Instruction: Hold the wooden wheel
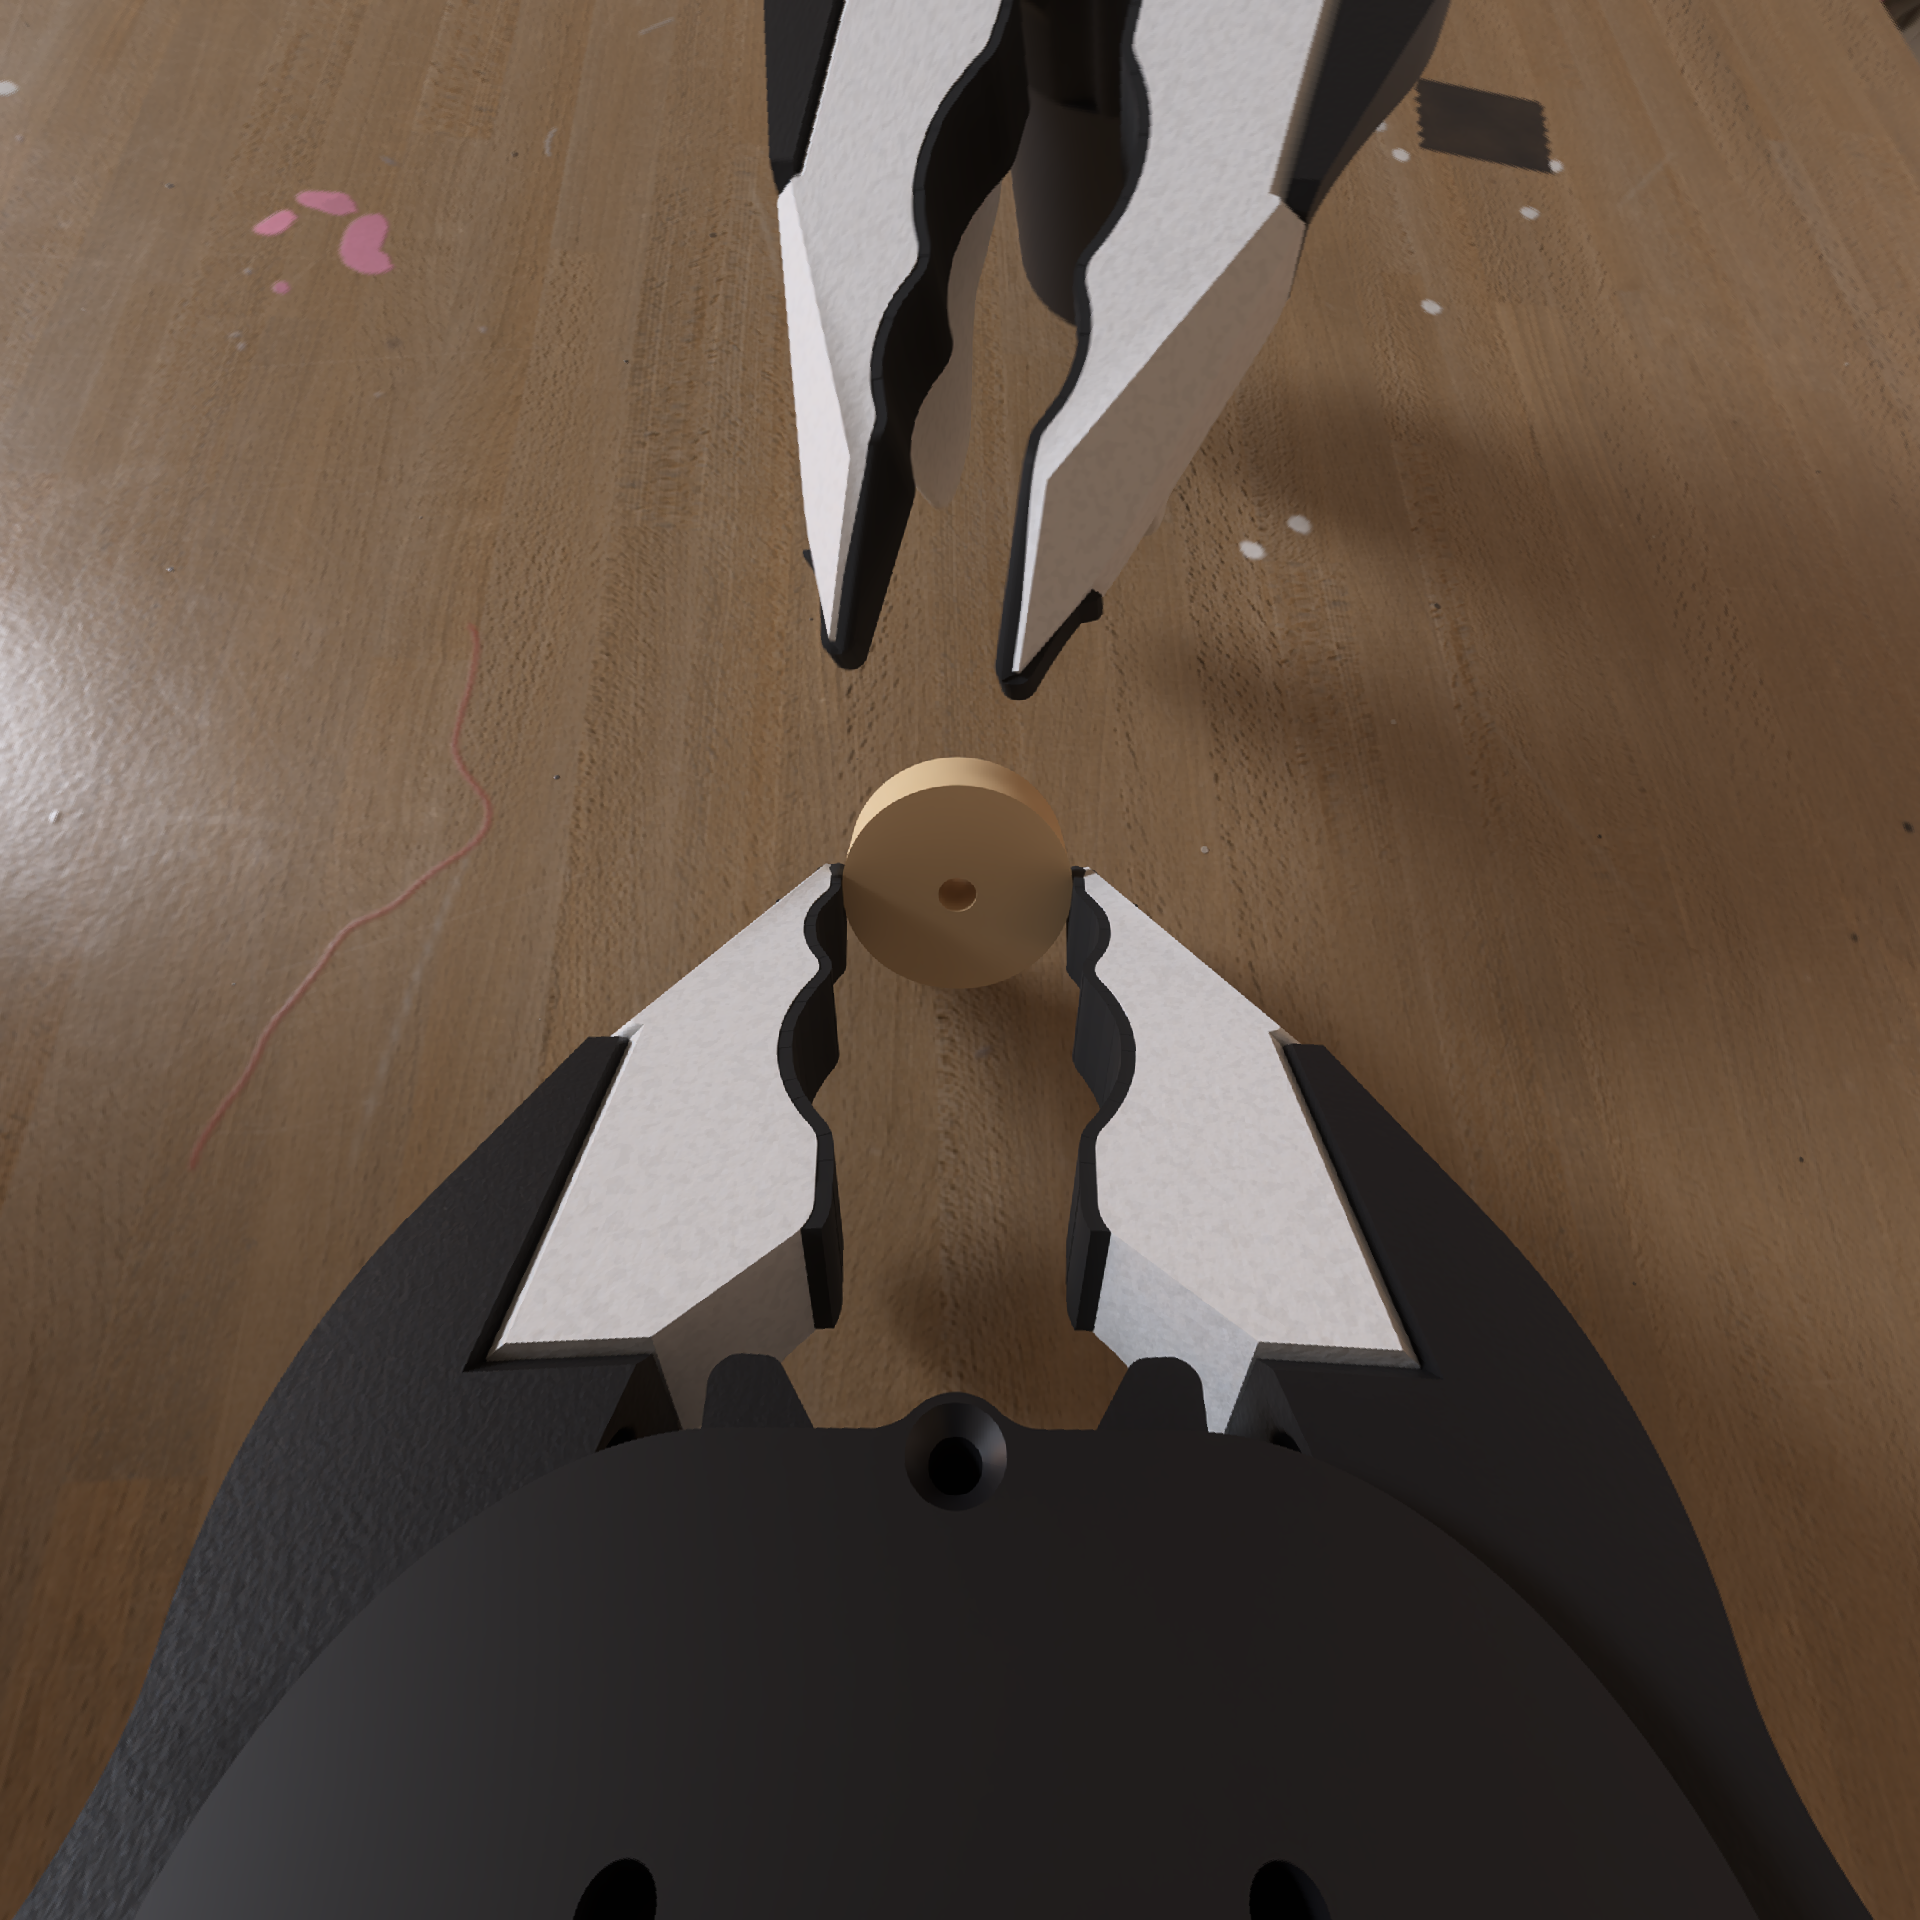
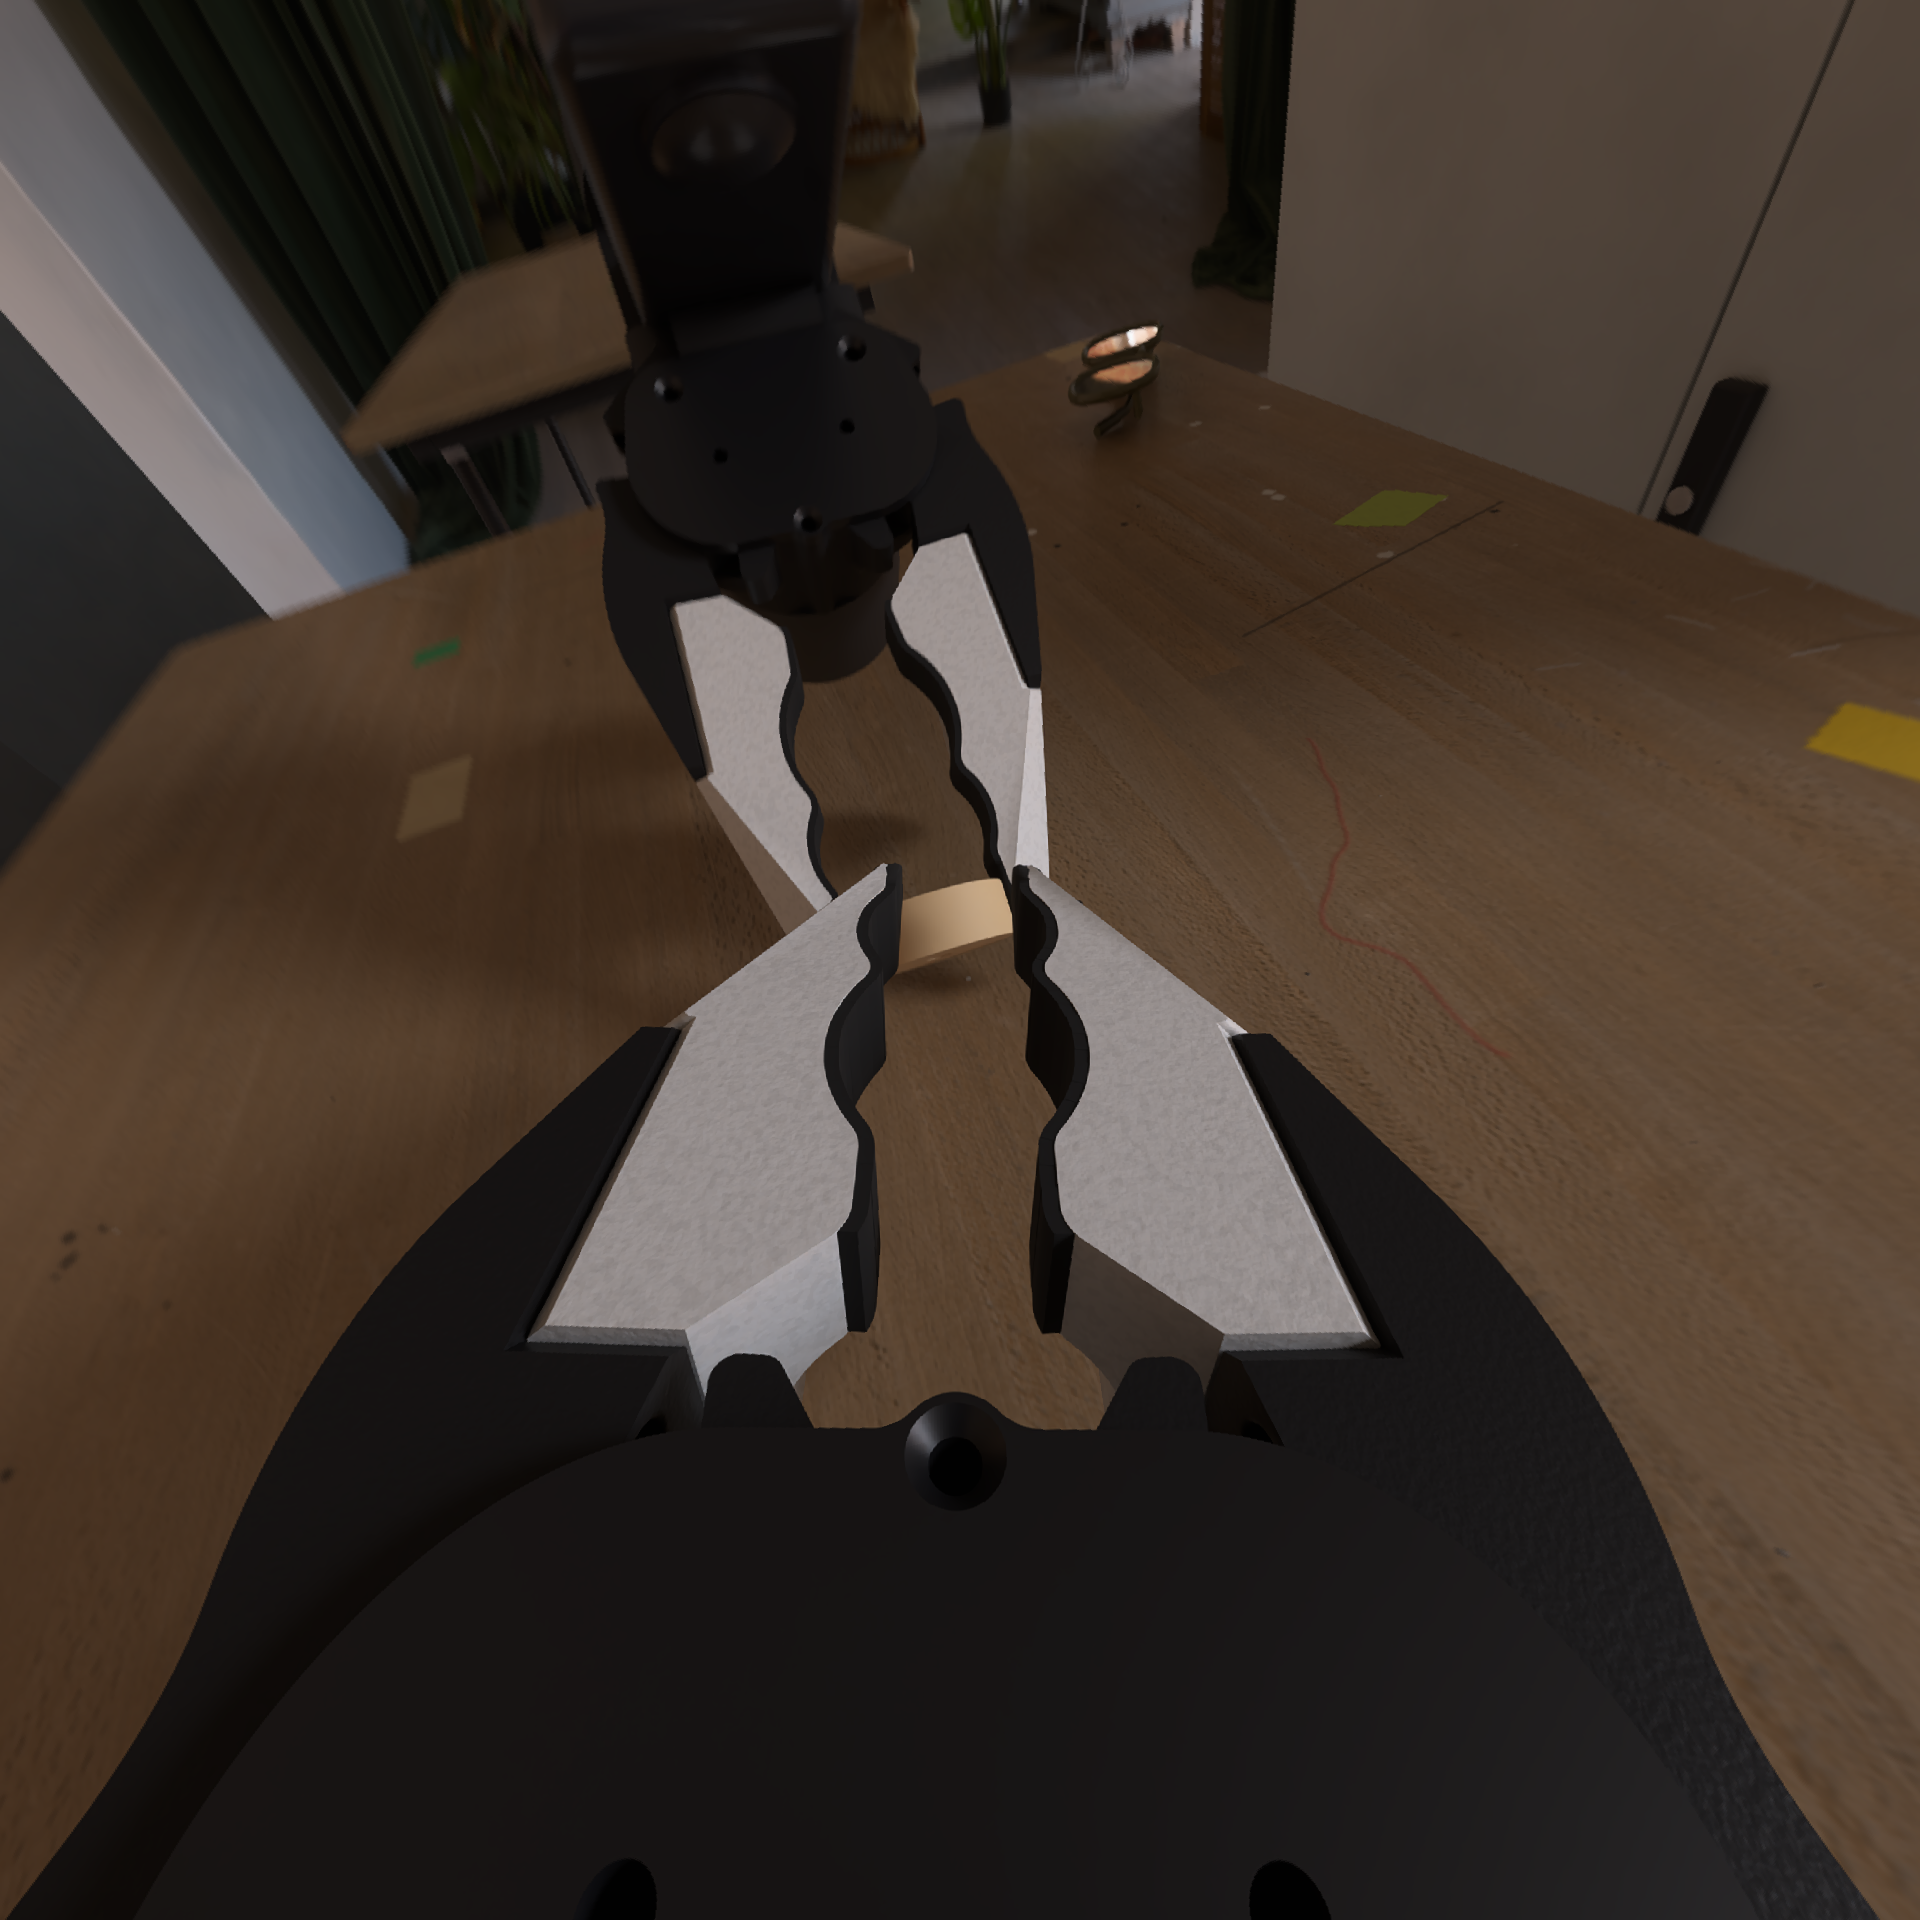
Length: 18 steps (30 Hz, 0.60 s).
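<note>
Left gripper clamps the wooden wheel by its rim at the fingertips, lifted off the table, flat face and small centre hole toward the camera. Wheel is a pale, smooth, thick disc. Right gripper faces it, jaws parted with a gap, tips just short of the wheel, grasping nothing. Table is brown grained wood with paint specks; bare room on both sides.

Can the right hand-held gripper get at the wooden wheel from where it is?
Probably yes. The wooden wheel, clamped in the left hand-held gripper, has its far rim exposed, and the open right hand-held gripper faces it with nothing between.
</note>
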Each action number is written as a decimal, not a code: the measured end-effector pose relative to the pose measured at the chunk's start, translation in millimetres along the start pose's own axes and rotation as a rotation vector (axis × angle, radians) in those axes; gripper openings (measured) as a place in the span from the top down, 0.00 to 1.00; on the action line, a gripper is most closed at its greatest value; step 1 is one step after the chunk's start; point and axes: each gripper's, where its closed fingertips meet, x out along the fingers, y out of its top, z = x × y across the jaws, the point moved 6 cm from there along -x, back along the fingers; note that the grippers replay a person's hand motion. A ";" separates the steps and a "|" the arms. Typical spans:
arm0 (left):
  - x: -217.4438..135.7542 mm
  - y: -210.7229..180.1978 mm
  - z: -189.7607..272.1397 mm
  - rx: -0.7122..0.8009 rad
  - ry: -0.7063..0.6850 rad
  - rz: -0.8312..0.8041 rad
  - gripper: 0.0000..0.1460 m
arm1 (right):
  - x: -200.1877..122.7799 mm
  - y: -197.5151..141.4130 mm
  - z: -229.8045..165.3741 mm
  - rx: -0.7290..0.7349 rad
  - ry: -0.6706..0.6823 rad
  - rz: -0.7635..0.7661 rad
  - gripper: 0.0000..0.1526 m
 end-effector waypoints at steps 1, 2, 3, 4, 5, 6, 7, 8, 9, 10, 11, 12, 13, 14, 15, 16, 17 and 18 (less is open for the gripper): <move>-0.1 0.0 0.1 0.000 -0.003 0.000 0.71 | -1.1 0.8 -1.7 -0.034 -0.012 -0.022 0.86; -0.2 0.0 0.1 -0.001 -0.007 0.000 0.71 | -2.5 0.7 -3.2 -0.076 -0.023 -0.045 0.86; -0.3 0.0 -0.2 -0.006 -0.011 0.001 0.71 | -3.9 -0.6 -4.4 -0.124 -0.041 -0.073 0.86; -0.4 0.1 -0.4 -0.009 -0.013 0.001 0.71 | -4.6 -2.4 -5.8 -0.170 -0.058 -0.101 0.85; -0.4 0.2 -0.5 -0.011 -0.014 0.001 0.71 | -4.4 -3.7 -7.0 -0.203 -0.070 -0.112 0.85; -0.5 0.3 -0.5 -0.011 -0.015 0.001 0.71 | -3.9 -4.5 -7.8 -0.226 -0.086 -0.104 0.86; -0.6 0.3 -0.5 -0.012 -0.016 0.002 0.71 | -3.6 -5.2 -8.4 -0.241 -0.096 -0.087 0.86; -0.7 0.3 -0.6 -0.015 -0.018 0.002 0.71 | -3.6 -6.0 -8.4 -0.237 -0.094 -0.069 0.87; -0.7 0.3 -0.6 -0.017 -0.020 0.003 0.71 | -3.7 -6.6 -7.8 -0.214 -0.081 -0.055 0.88; -0.7 0.3 -0.4 -0.015 -0.018 0.003 0.71 | -3.9 -6.7 -6.8 -0.188 -0.064 -0.050 0.88; -0.6 0.4 -0.3 -0.014 -0.017 0.003 0.71 | -4.0 -6.5 -5.8 -0.170 -0.052 -0.050 0.88; -0.6 0.5 -0.4 -0.016 -0.019 0.004 0.71 | -3.9 -6.2 -5.1 -0.159 -0.045 -0.050 0.88; -0.7 0.6 -0.6 -0.020 -0.024 0.005 0.71 | -3.9 -6.0 -4.8 -0.153 -0.043 -0.051 0.88; -0.8 0.7 -0.8 -0.022 -0.029 0.005 0.71 | -3.9 -5.8 -4.9 -0.154 -0.042 -0.051 0.88; -0.8 0.7 -0.9 -0.022 -0.031 0.005 0.71 | -4.0 -5.7 -5.3 -0.165 -0.044 -0.051 0.88; -0.8 0.8 -0.8 -0.023 -0.031 0.006 0.71 | -4.1 -5.5 -6.3 -0.196 -0.056 -0.052 0.88; -0.9 0.8 -0.7 -0.024 -0.031 0.007 0.71 | -4.0 -5.3 -7.7 -0.238 -0.075 -0.055 0.88; -1.0 0.8 -0.7 -0.026 -0.033 0.008 0.71 | -4.0 -5.1 -9.0 -0.275 -0.097 -0.058 0.88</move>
